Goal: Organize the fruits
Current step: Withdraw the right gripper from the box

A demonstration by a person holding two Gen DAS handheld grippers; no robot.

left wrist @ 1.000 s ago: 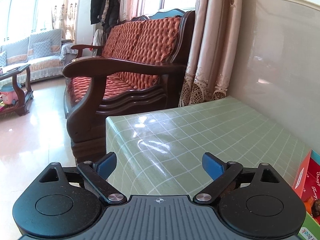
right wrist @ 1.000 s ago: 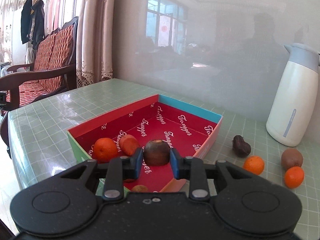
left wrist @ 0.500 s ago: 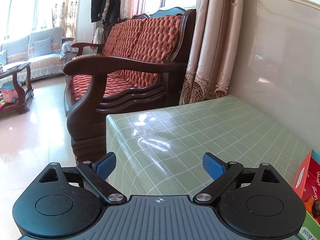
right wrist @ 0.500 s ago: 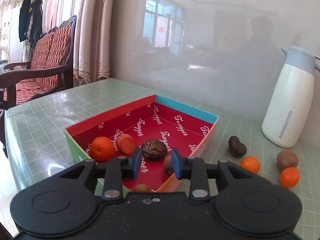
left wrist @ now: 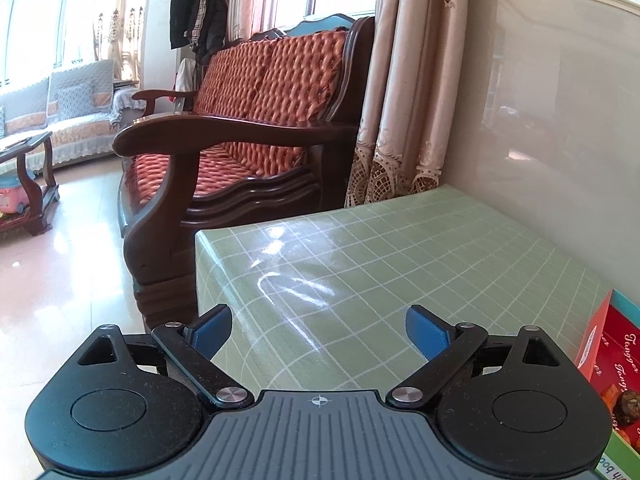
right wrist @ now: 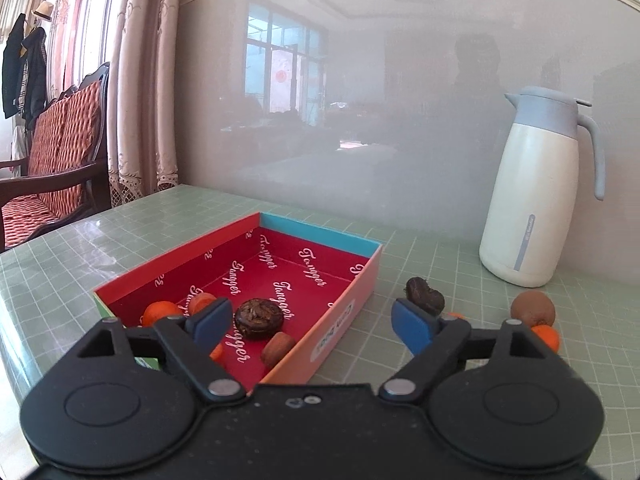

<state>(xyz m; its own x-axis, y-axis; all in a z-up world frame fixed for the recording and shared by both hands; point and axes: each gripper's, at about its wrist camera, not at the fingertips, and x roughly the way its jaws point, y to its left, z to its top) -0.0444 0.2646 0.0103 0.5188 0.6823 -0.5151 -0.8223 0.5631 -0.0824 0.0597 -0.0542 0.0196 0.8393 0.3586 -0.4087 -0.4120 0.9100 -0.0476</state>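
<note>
Claws spread wide, both empty: my right claw hangs above the red box's near corner.
Dark fruit lies in the box just ahead; my left claw faces bare green desk, box at its right.

Setting: home living room. Evidence: carved wooden sofa with red quilted cushions, centre frame; fabric-covered couch, far left; lace-trimmed curtains; coats on a rack, upper left; white thermos jug, right, on green checked tablecloth.
</note>
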